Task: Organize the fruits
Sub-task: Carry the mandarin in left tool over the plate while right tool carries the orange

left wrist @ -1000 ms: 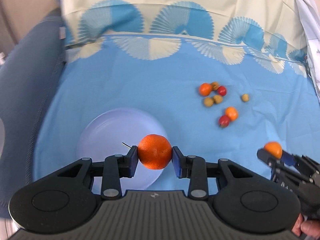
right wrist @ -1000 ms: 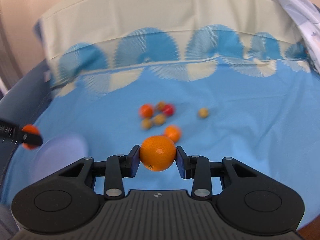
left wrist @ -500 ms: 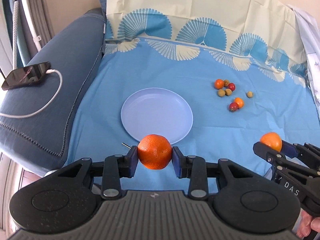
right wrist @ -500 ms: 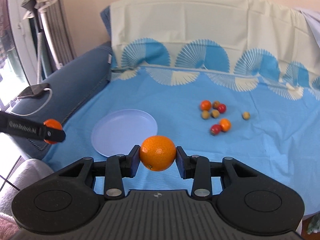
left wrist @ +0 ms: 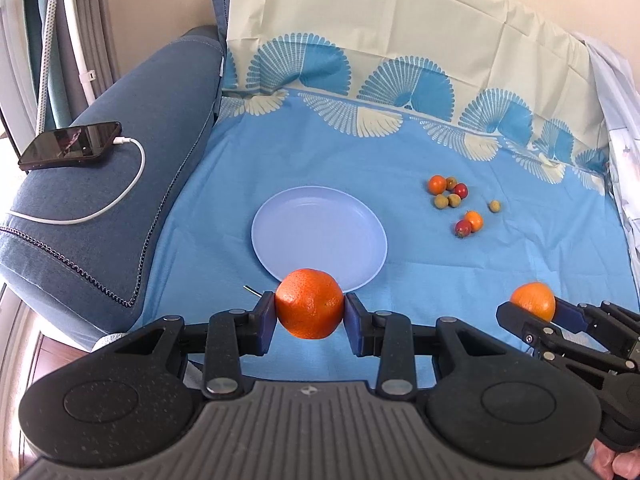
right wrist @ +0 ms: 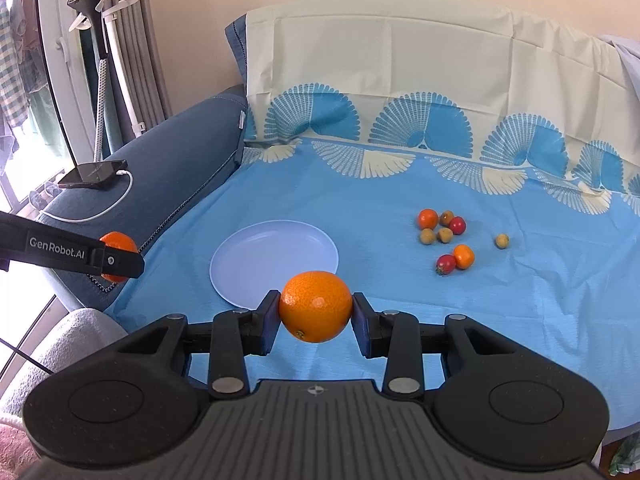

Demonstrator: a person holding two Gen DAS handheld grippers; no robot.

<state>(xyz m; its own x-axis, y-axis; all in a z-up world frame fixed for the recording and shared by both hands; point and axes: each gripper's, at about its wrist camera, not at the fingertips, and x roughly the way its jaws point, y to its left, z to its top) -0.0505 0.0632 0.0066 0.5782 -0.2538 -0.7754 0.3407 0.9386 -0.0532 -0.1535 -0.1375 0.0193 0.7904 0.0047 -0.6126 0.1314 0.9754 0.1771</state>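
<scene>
My left gripper [left wrist: 309, 309] is shut on a dark orange [left wrist: 309, 309], held above the near rim of a pale blue plate [left wrist: 316, 228]. My right gripper [right wrist: 315, 306] is shut on a lighter orange [right wrist: 315, 306], also near the plate [right wrist: 276, 248]. Each gripper shows in the other's view: the right one [left wrist: 534, 307] at the right edge, the left one [right wrist: 116, 256] at the left edge. A cluster of small fruits [left wrist: 448, 194] [right wrist: 440, 226], orange, red and tan, lies on the blue cloth right of the plate.
A blue sofa arm [left wrist: 100, 184] rises on the left with a phone [left wrist: 70, 146] and white cable on it. A cream patterned cloth [left wrist: 400, 32] covers the backrest behind. A white stand [right wrist: 108, 40] and curtains are at far left.
Both grippers have pulled back and up from the cloth, still holding their oranges. The plate and fruit cluster look smaller and farther; the sofa arm and phone have come into view.
</scene>
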